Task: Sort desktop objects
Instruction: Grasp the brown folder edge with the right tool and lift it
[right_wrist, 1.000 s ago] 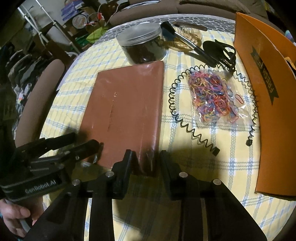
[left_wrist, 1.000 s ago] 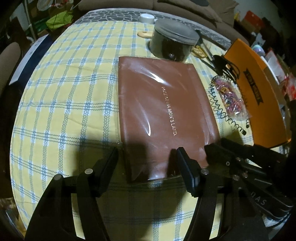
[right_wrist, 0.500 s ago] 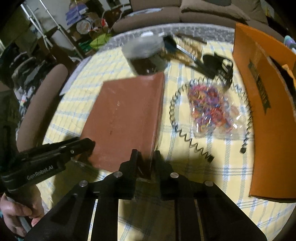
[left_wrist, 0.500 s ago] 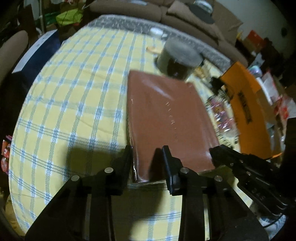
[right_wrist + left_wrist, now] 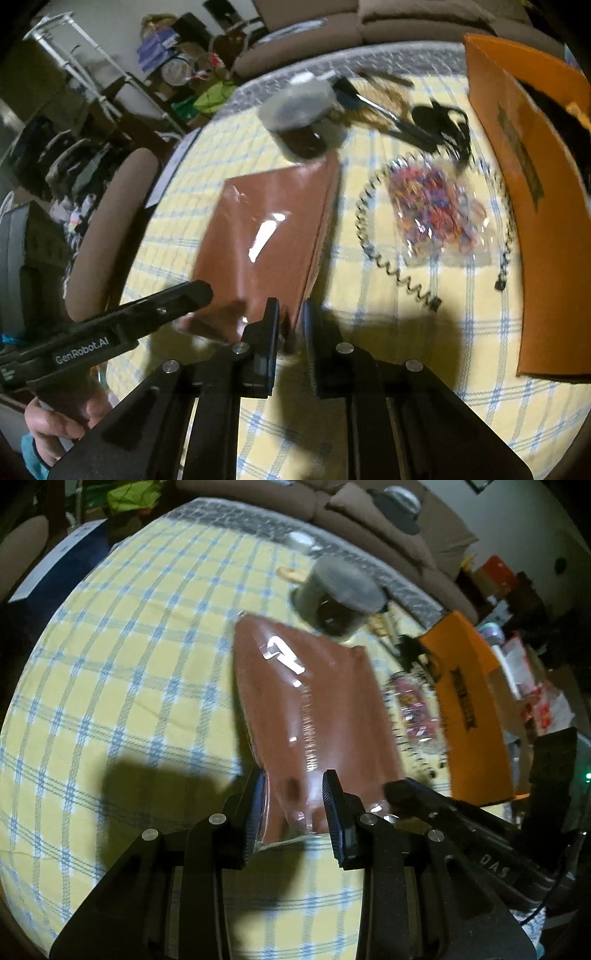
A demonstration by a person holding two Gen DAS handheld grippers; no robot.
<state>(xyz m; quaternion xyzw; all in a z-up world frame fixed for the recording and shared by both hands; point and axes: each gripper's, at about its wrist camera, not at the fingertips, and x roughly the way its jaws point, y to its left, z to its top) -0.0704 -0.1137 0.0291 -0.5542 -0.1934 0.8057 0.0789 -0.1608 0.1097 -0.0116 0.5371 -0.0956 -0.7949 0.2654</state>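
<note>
On the table, both claws [image 5: 293,805] [image 5: 290,326] grip the notebook [image 5: 314,709] (lettering blurred); right closing.

Brown sofa [image 5: 314,22] behind the desk [image 5: 110,672] with yellow checked cloth; padded chair [image 5: 110,221] at left; cluttered shelves [image 5: 92,74] beyond.

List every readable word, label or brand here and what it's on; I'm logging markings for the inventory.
"GenRobot.AI" on the side of the left gripper, seen from the right wrist.
"DAS" on the body of the right gripper, seen from the left wrist; possibly part of a longer word.
Pale lettering on the brown notebook: blurred, unreadable.
Dark banner label on the orange box: blurred, unreadable.
</note>
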